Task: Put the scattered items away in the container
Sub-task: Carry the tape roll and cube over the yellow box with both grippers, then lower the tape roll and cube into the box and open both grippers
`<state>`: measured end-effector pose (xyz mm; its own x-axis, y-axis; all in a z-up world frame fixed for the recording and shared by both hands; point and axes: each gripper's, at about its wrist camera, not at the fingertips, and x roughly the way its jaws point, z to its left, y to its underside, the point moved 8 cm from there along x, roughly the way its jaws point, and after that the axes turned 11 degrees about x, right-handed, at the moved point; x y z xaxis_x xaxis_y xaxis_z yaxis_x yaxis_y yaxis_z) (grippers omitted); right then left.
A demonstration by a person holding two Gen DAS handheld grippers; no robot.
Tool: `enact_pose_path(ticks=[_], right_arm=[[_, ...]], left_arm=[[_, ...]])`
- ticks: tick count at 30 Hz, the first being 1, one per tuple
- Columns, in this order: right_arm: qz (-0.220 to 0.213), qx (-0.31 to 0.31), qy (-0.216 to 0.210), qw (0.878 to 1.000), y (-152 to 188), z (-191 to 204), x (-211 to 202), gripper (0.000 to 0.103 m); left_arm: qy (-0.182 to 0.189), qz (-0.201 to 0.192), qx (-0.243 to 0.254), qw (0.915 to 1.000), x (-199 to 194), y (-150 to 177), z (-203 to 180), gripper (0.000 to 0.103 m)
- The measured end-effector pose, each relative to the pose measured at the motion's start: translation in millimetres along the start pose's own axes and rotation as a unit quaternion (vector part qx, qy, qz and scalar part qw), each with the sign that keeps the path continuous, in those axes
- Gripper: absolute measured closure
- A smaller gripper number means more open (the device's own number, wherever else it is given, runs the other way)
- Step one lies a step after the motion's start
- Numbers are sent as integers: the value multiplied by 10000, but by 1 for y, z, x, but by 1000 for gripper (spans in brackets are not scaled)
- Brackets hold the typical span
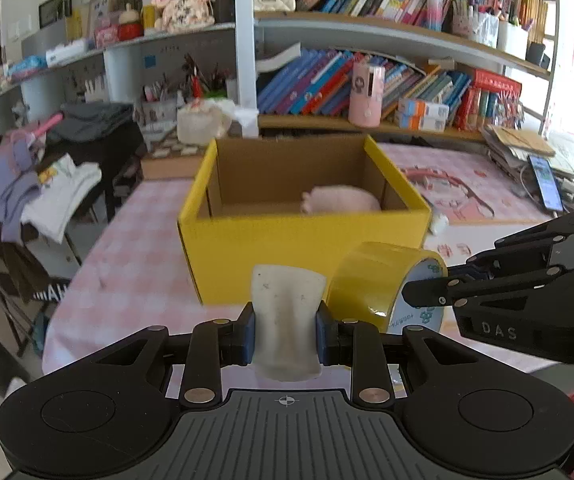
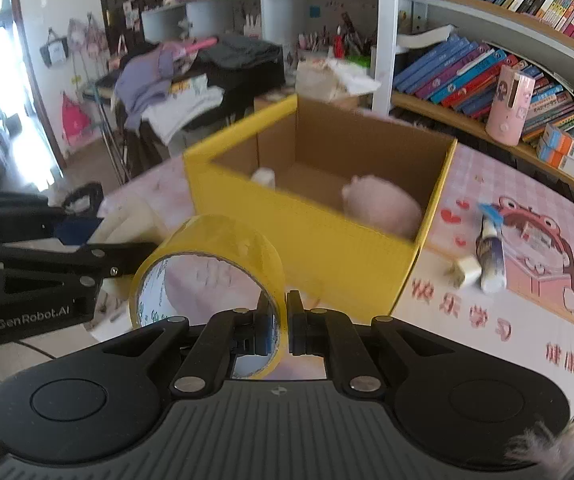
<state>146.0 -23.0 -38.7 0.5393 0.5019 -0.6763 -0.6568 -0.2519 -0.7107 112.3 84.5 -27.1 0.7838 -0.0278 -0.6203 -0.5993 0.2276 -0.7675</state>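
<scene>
Bookshelves crowded the back of the room, and a pink checked table (image 1: 135, 248) spread beneath both tools. Straight ahead of the left gripper (image 1: 286, 332) stood the yellow box (image 1: 303, 248), open-topped, with a pink plush toy (image 1: 343, 200) already lying inside. That gripper was clamped on a soft whitish pouch (image 1: 287, 320), which bulged above its pads. Just to its right, the right gripper (image 2: 286, 328) pinched the wall of a yellow tape roll (image 2: 211, 256), one finger inside the ring and one outside.

To do this step well, I judged that each load should clear the near wall of the box before release. The roll, held by its thin wall, might swing or tilt. A white charger (image 2: 465, 272) and a small tube (image 2: 491, 256) lay to the right of the box, not yet tidied.
</scene>
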Motion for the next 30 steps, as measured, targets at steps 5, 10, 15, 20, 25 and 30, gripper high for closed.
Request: enact_pose_path(ticks=[5,10,15,20,25,30], right_arm=[[-346,74,-116,9993,-44,-8,-1,96],[-608,36,-163,9980,-85,-19,8,96],[-704,-167,-73,9974,-118,-30,33,96],[-444,58,123,9989,-146,-51,72,96],[-79,-96,286,9995,-160,-62,122,96],[377,-477,433,9972,-162,-65,173,95]], left_arm=[[-106,-212,90,9997,8,-31,12,76],[-210,-383,147,9989,23,-62,25,76],[-295,-394,336,9982,49,-84,36,76],[-314,-254,395,9984,83,-96,43,76],[-254,108,387,9989,123,-95,45,76],[-157,454,589,9971,152,-87,38,76]])
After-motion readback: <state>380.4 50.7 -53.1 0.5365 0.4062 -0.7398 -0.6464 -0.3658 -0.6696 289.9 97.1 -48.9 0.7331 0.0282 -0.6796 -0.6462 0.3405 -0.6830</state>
